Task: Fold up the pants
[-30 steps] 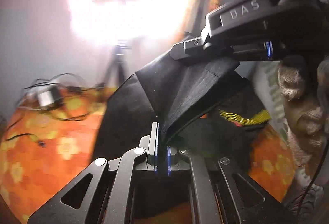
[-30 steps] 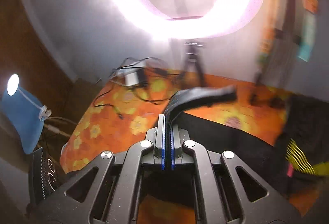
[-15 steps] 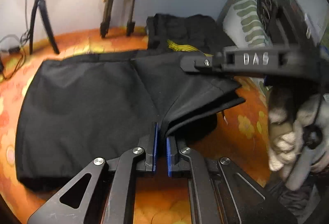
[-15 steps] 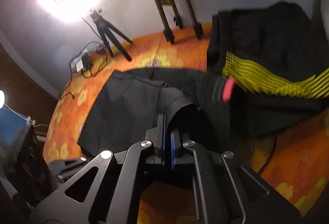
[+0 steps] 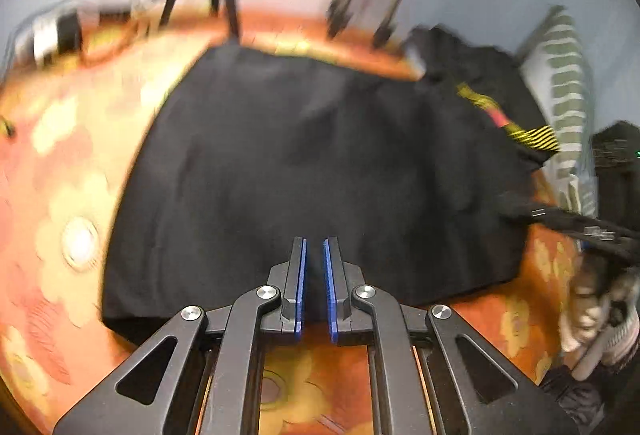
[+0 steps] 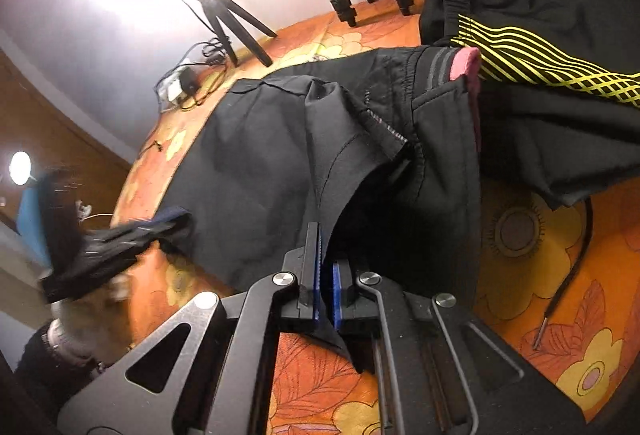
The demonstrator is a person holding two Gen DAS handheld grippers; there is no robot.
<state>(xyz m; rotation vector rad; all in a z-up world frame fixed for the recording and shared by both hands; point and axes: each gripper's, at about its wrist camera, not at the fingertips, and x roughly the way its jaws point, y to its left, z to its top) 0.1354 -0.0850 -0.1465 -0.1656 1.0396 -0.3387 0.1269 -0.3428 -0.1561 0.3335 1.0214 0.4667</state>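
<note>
At the near hem of the black pants (image 5: 320,163) my left gripper (image 5: 314,287) sits low over the orange flowered cover (image 5: 56,195), its blue pads a narrow slot apart with dark cloth showing in that slot; I cannot tell whether they pinch it or only rest over it. My right gripper (image 6: 325,275) is clamped on the pants' edge, a flap of fabric rising out of the jaws toward twelve o'clock. In its view the left gripper lies at nine o'clock, at the pants' left edge. The pants lie spread across the cover, folded over themselves, with a second dark garment with yellow stripes (image 6: 540,75) at two o'clock and touching them. I judge the fold is being laid down. To do it well I would lower both corners together, line the held edge up with the layer beneath, keep the cloth taut between the hands, and release only once it lies flat, clear of the striped garment.
</note>
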